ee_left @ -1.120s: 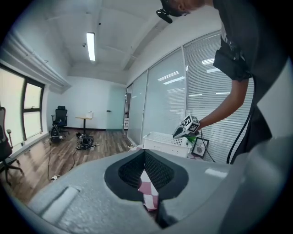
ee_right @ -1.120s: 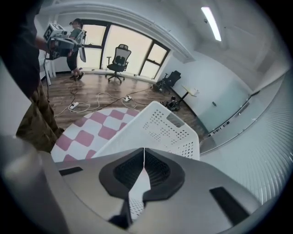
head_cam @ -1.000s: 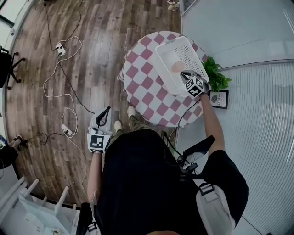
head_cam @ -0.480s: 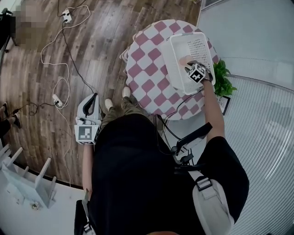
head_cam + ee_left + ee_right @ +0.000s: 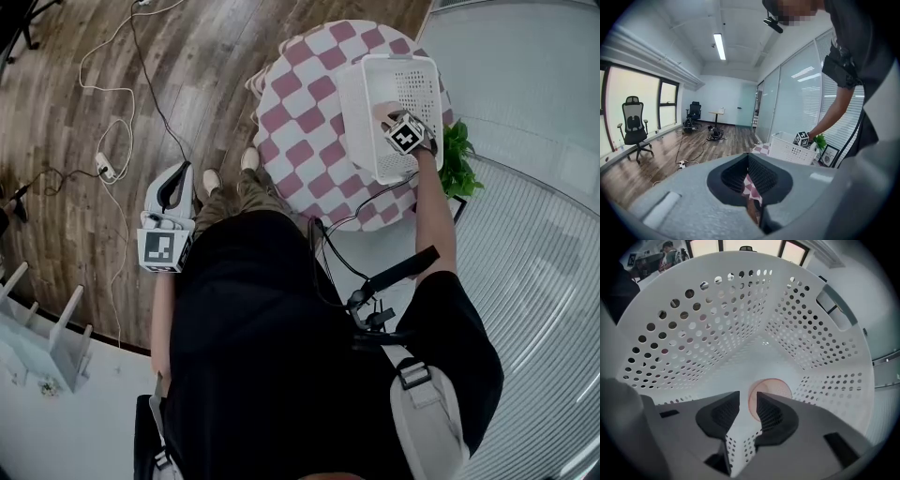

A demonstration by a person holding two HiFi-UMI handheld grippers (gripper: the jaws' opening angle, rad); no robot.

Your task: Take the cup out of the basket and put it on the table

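A white perforated basket (image 5: 352, 103) stands on the round table with a pink and white chequered cloth (image 5: 300, 122). My right gripper (image 5: 388, 118) reaches down inside the basket. In the right gripper view a pale pink cup (image 5: 777, 384) lies on the basket floor (image 5: 717, 324), just beyond the jaws. The right gripper (image 5: 747, 401) is opening, its pads apart with only the cup's left edge showing in the gap, nothing pressed. My left gripper (image 5: 178, 178) hangs beside the person's leg over the wood floor, shut and empty (image 5: 748, 157).
A green plant (image 5: 457, 155) sits by the table's right side against the glass wall. Cables and power strips (image 5: 103, 164) trail over the wood floor at left. A white rack (image 5: 37, 337) stands at lower left. Seen from the left gripper view, the basket (image 5: 790, 151) is ahead.
The right gripper has gone further into the basket and now covers most of the cup in the head view. The left gripper stays low at the person's side.
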